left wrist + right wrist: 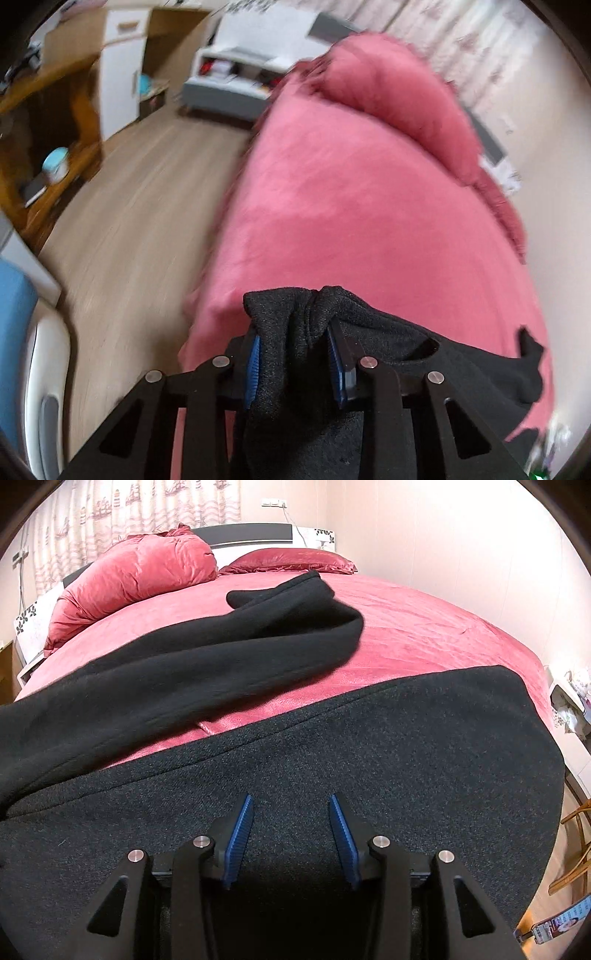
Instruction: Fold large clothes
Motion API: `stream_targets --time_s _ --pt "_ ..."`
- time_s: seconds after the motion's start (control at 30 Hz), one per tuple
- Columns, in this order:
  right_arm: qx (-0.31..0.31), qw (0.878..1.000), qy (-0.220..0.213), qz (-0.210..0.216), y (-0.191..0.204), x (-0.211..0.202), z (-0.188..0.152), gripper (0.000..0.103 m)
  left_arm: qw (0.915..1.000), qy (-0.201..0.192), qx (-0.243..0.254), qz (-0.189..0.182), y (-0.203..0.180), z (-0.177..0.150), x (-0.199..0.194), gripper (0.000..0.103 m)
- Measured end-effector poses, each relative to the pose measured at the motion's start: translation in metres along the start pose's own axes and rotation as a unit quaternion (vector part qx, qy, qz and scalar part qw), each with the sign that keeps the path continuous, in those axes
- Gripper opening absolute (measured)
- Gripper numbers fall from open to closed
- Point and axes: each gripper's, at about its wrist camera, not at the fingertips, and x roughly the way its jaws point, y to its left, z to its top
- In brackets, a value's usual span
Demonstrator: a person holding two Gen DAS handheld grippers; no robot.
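The left gripper [293, 363] pinches a bunched fold of the black garment [295, 332] between its blue pads [253, 365]. The right gripper [291, 836] hovers with jaws apart over that garment [369, 746], spread ahead across the pink bedspread [424, 635] toward the pillows [136, 576].

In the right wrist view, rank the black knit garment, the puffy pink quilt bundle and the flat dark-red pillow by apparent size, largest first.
1. Black knit garment, though nearest the camera.
2. Puffy pink quilt bundle.
3. Flat dark-red pillow.
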Motion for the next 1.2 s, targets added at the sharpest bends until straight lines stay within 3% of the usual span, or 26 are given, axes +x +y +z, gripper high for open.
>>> stream_targets --time_s 0.03,0.13,0.2,0.3,0.33,0.4,0.47,0.6,0.67,0.77,0.8,0.83,0.87,1.0,1.2 --pt "0.0 1.0 0.0 0.0 0.0 0.0 0.0 0.044 0.9999 0.002 0.006 0.015 -0.001 -0.004 0.01 0.032" --pt "0.001 1.0 0.0 0.001 0.0 0.001 0.0 0.044 0.9976 -0.021 0.042 0.052 -0.013 -0.018 0.021 0.047" --pt "0.002 1.0 0.0 0.002 0.001 0.002 0.001 0.044 0.9955 -0.035 0.042 0.077 -0.016 -0.019 0.01 0.066" --pt "0.005 1.0 0.0 0.005 -0.001 0.002 0.0 0.044 0.9883 -0.096 0.032 0.115 -0.017 -0.02 -0.025 0.072" --pt "0.005 1.0 0.0 0.005 -0.001 0.002 0.0 0.044 0.987 -0.115 0.025 0.109 -0.019 -0.022 -0.038 0.075" --pt "0.005 1.0 0.0 0.005 -0.002 0.001 0.001 0.044 0.9882 -0.141 0.013 0.059 -0.031 -0.029 -0.059 0.085" --pt "0.005 1.0 0.0 0.005 -0.002 0.001 0.0 0.044 0.9905 -0.133 0.029 0.014 -0.053 -0.04 -0.064 0.089" --pt "0.006 1.0 0.0 0.007 -0.003 0.001 0.001 0.044 0.9917 -0.081 0.093 -0.034 -0.103 -0.07 -0.039 0.09" --pt "0.007 1.0 0.002 0.008 -0.004 0.0 0.001 0.044 0.9893 -0.058 0.13 -0.031 -0.125 -0.09 -0.014 0.09" --pt "0.011 1.0 0.019 0.02 -0.007 -0.001 0.008 0.044 0.9869 -0.036 0.156 0.022 -0.13 -0.107 0.024 0.088" --pt "0.028 0.998 0.029 0.043 -0.015 -0.002 0.017 0.044 0.9839 -0.039 0.169 0.042 -0.127 -0.113 0.035 0.091" --pt "0.046 0.996 0.031 0.071 -0.023 -0.003 0.026 0.044 0.9809 -0.06 0.181 0.035 -0.119 -0.119 0.041 0.092" --pt "0.07 0.993 0.029 0.094 -0.035 -0.004 0.038 0.044 0.9826 -0.071 0.171 0.017 -0.111 -0.122 0.04 0.094" --pt "0.163 0.978 0.017 0.129 -0.09 0.014 0.104 0.044 0.9853 -0.061 0.159 0.003 -0.108 -0.117 0.048 0.1" --pt "0.25 0.962 0.04 0.106 -0.141 0.096 0.189 0.044 0.9853 -0.062 0.159 0.0 -0.108 -0.12 0.046 0.102"
